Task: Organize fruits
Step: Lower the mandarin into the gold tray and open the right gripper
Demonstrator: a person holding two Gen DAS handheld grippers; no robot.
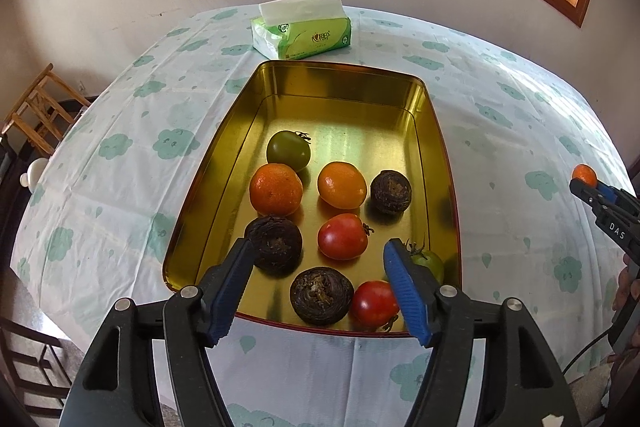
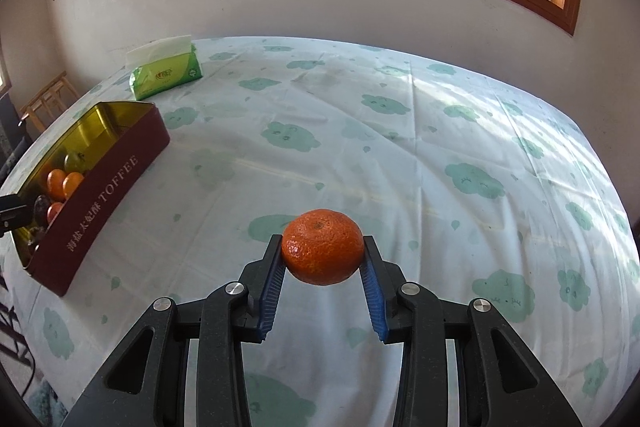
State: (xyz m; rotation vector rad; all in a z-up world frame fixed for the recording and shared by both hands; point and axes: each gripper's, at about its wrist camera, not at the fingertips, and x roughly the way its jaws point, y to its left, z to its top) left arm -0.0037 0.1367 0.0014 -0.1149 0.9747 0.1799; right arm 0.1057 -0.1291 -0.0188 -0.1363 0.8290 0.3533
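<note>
A gold-lined tin (image 1: pixel 352 83) sits on the table and holds several fruits: two oranges (image 1: pixel 276 189), red tomatoes (image 1: pixel 342 236), green tomatoes (image 1: pixel 288 149) and dark round fruits (image 1: pixel 390 191). My left gripper (image 1: pixel 319 251) is open and empty, hovering over the tin's near end. My right gripper (image 2: pixel 323 247) is shut on an orange (image 2: pixel 322 247), held above the tablecloth to the right of the tin (image 2: pixel 104 203). That orange also shows at the right edge of the left wrist view (image 1: pixel 584 175).
A green tissue pack (image 1: pixel 302 31) lies beyond the tin's far end. The cloud-print tablecloth (image 2: pixel 440 147) covers the table. A wooden chair (image 1: pixel 36 115) stands off the table's left. A wall with a window is behind.
</note>
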